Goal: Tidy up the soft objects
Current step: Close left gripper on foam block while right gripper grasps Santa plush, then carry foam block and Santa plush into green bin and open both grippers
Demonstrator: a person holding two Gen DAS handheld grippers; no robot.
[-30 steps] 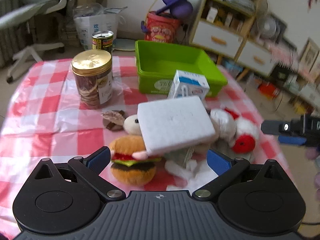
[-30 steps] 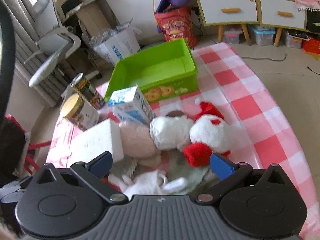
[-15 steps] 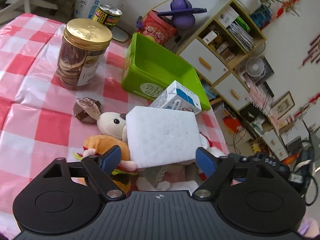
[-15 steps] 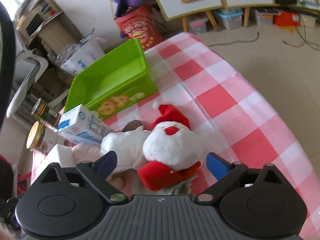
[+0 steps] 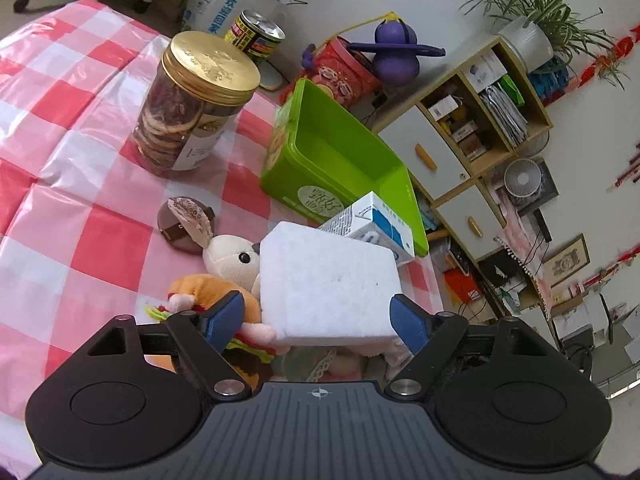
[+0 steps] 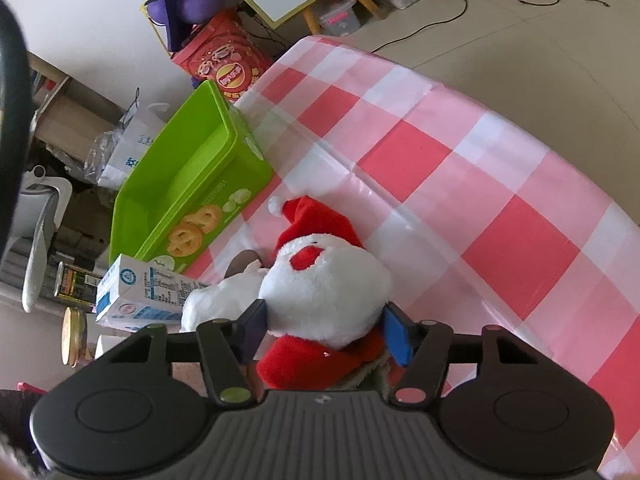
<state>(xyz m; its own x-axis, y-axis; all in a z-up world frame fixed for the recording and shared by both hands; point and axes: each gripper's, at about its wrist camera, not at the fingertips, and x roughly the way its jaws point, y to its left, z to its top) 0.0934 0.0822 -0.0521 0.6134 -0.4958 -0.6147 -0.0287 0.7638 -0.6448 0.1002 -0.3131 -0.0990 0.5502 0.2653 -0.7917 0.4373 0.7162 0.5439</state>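
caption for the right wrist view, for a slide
Right tongs closing around a Santa plush beside the green bin.

Around one green bin [image 5: 332,152]: four plush toys, one white foam block [image 5: 328,284], one milk carton [image 5: 376,224], one gold-lidded jar [image 5: 192,104], one tin can [image 5: 256,36].

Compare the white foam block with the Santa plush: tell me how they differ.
The white foam block is flat, rectangular and plain white; the Santa plush is rounded, fluffy, and red and white with a hat. The block lies tilted on top of other toys; the plush lies on the checked tablecloth. Both sit between the fingers of a gripper: the block in the left gripper, the plush in the right gripper, whose jaws have just been closing.
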